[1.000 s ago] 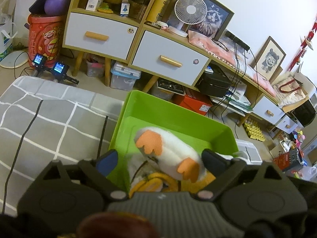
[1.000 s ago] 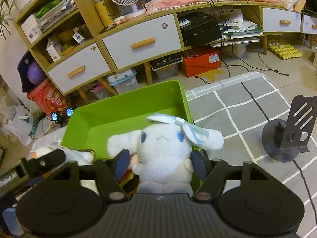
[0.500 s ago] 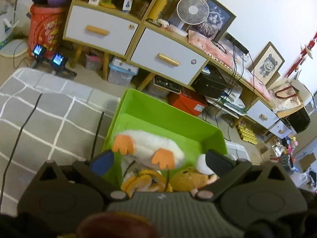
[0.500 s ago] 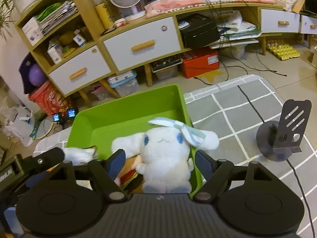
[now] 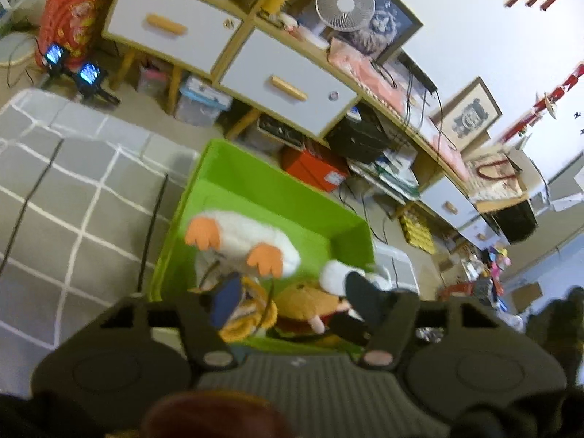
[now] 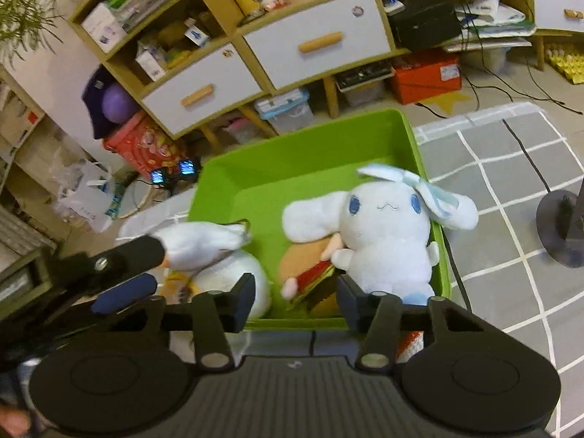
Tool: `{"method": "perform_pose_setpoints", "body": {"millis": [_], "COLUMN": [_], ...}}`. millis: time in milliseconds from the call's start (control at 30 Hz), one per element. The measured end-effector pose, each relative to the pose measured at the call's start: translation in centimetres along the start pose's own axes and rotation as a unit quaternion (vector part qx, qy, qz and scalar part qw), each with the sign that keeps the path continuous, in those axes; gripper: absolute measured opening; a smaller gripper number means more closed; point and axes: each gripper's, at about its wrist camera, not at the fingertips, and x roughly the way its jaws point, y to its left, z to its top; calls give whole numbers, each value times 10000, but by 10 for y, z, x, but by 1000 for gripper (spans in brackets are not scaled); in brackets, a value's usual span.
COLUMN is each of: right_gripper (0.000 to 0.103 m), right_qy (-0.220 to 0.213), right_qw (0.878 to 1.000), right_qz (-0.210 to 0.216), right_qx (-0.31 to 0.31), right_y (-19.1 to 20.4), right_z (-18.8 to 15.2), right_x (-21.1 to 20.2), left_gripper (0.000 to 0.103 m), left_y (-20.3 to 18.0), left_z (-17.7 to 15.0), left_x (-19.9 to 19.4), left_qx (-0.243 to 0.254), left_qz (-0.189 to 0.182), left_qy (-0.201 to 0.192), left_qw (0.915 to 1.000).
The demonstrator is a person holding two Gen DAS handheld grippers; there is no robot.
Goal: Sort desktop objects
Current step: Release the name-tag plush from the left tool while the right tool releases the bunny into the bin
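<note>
The right gripper (image 6: 294, 299), jaws just drawn in to their narrowest, holds nothing; the white bunny (image 6: 387, 233) sits in the green bin (image 6: 303, 153). The left gripper (image 5: 292, 295), half closed, seems empty.

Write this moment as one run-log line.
left gripper: jaws just closing, nothing gripped | right gripper: shut, empty | white bunny, orange-footed plush: in green bin

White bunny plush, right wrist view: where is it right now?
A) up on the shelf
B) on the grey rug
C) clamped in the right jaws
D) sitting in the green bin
D: the white bunny plush sits inside the green bin, against its right wall.
</note>
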Motion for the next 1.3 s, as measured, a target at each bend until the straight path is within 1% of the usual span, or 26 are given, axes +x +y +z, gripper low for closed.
{"method": "perform_pose_setpoints", "body": {"millis": [33,67,167,233,267,333,400,433,500,567,667,733,867,933,1033,1133,1300], "right_gripper": [46,46,44,42,41,39,39,39,39,42,48,57,63,70,78,81,84], "right_qy": [36,59,0,-78,-139,-296,-463,-533,-648,-718,-724,-701,-669,-650,-631,-553,-380], "right_qw": [10000,9999,9999,9998,9997,9992,9983,9978,9967,9959,9962,9965,9967,9968,9966,9970,9967], "right_qz": [-18,-46,-123,-179,-223,-267,-303,-326,-363,-353,-283,-263,-217,-187,-135,-76,-146], "right_qx": [54,88,78,45,15,-93,-195,-240,-336,-415,-396,-379,-399,-438,-510,-537,-707], "right_y": [-3,-5,-7,-8,-8,-7,-4,-2,1,4,5,5,6,7,10,13,19], "right_z": [0,0,0,0,0,0,0,0,-1,0,-1,-2,-2,-2,-4,-6,-13], "right_x": [5,9,16,20,21,24,24,24,24,22,20,17,8,1,-10,-18,-30], "left_gripper": [54,52,51,51,51,51,55,60,63,73,82,85,90,93,98,102,102], "left_y": [1,2,4,5,5,8,11,14,17,18,15,11,8,7,6,5,2], "left_z": [-1,-2,-6,-7,-7,-8,-7,-7,-5,-4,-4,-5,-8,-9,-11,-14,-19], "left_x": [2,5,15,20,22,23,24,24,24,25,24,24,21,18,10,1,-12], "left_qx": [7,34,70,83,132,206,221,215,168,103,159,175,231,275,307,348,414], "left_qz": [-37,-40,37,66,82,179,297,356,300,179,156,152,206,251,299,329,418], "left_qy": [81,162,311,303,223,-92,-335,-446,-509,-492,-509,-488,-388,-366,-360,-350,-241], "left_qw": [10000,9999,9995,9995,9996,9996,9988,9981,9981,9986,9985,9985,9988,9986,9984,9982,9980]}}
